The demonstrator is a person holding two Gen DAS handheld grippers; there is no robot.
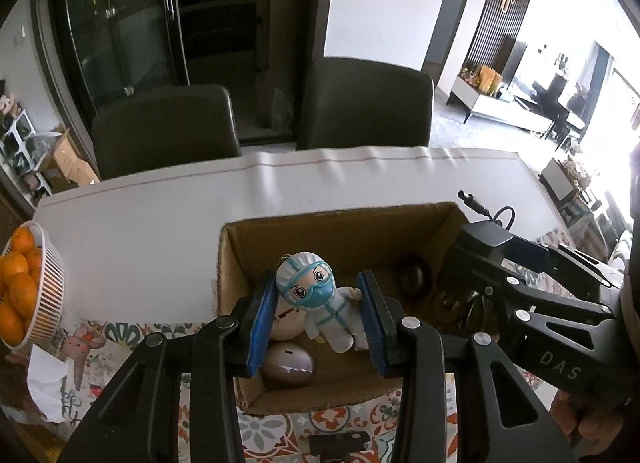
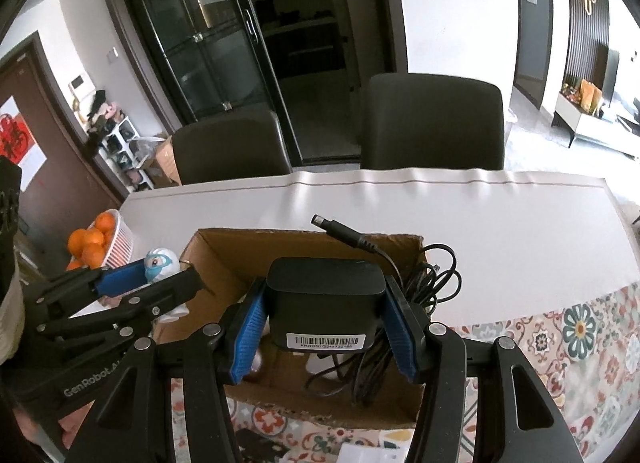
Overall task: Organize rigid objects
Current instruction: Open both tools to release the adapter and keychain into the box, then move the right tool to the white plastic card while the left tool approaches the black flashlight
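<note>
My left gripper [image 1: 318, 285] is shut on a small figurine [image 1: 320, 303] in a white protective suit with a blue mask, held over the left half of an open cardboard box [image 1: 340, 217]. Below it in the box lie a beige round piece [image 1: 286, 323], a grey rounded object [image 1: 288, 363] and a dark round thing [image 1: 412, 277]. My right gripper [image 2: 325, 287] is shut on a black power adapter [image 2: 324, 303] with a barcode label, above the same box [image 2: 224, 241]. Its cable [image 2: 432, 287] hangs in loops into the box, the plug [image 2: 320, 219] sticking up.
A white basket of oranges [image 1: 36, 287] stands at the table's left edge. The far half of the table has a plain white cover [image 1: 160, 223], the near half a patterned cloth [image 2: 560, 343]. Two dark chairs [image 1: 168, 131] stand behind. A small black item [image 1: 340, 443] lies in front of the box.
</note>
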